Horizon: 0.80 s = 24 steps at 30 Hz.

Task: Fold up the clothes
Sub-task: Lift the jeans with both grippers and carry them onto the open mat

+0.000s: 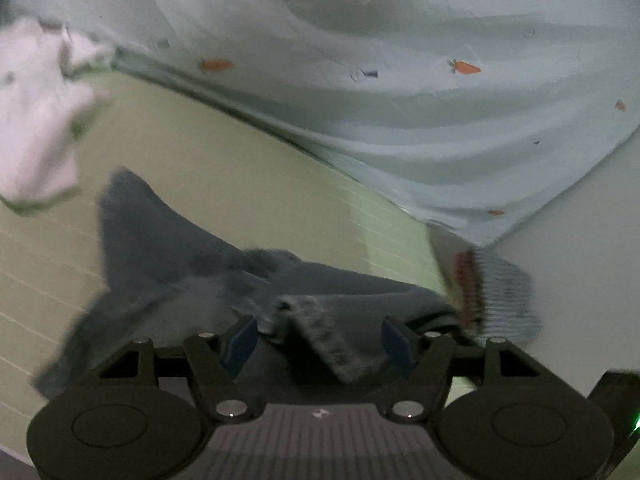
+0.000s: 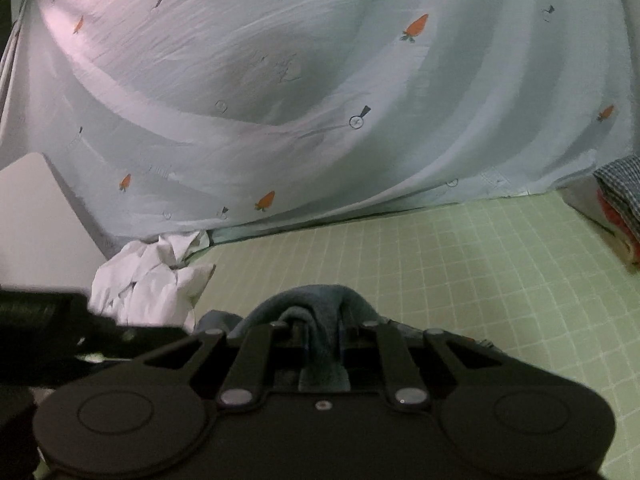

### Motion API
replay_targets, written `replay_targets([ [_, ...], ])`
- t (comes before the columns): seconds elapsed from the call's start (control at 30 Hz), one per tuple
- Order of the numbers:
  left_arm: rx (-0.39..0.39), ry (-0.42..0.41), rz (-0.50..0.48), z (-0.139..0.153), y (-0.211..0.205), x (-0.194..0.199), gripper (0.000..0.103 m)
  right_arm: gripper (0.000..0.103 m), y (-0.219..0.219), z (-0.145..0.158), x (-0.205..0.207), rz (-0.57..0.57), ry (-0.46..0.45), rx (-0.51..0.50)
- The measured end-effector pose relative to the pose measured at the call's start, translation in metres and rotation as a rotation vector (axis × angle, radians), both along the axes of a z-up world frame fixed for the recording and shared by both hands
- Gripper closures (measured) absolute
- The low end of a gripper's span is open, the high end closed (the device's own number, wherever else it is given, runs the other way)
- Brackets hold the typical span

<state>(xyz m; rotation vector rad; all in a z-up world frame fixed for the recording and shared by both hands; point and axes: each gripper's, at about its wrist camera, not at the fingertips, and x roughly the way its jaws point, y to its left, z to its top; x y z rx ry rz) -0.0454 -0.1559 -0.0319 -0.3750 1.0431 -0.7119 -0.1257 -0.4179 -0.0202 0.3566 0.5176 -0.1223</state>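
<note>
In the left wrist view the left gripper sits low in the frame with its jaws spread apart, released. A dark blue-grey garment lies on the green gridded mat, stretching from the middle left down to the bottom centre. A fold of it rises between the two blue pads, but neither pad presses on it. At the lower right, just beside the garment's edge, lies a blurred stack of folded clothes. A crumpled white cloth sits at the upper left, and a pale sheet with carrot prints fills the top.

In the right wrist view the right gripper is clenched on a bunched fold of the same garment, which humps up over the fingertips at bottom centre. The white cloth lies to the left of it.
</note>
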Motion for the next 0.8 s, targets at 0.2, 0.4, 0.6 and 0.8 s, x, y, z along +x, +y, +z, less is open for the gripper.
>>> replay_targets([
  [0.2, -0.206, 0.251, 0.055, -0.028, -0.007, 0.016, 0.032, 0.090, -0.006, -0.001, -0.003, 0.018, 0.011, 0.012],
  [0.4, -0.352, 0.500, 0.124, -0.064, -0.014, 0.032, 0.029, 0.090, -0.010, -0.006, -0.006, 0.037, 0.019, 0.051],
  [0.6, -0.383, 0.628, 0.120, -0.088, -0.019, 0.035, 0.040, 0.089, -0.003, -0.007, 0.000, 0.106, 0.028, 0.050],
  [0.8, -0.379, 0.562, 0.136, -0.083, 0.005, 0.045, 0.078, 0.086, 0.003, -0.017, 0.007, 0.182, 0.060, 0.127],
])
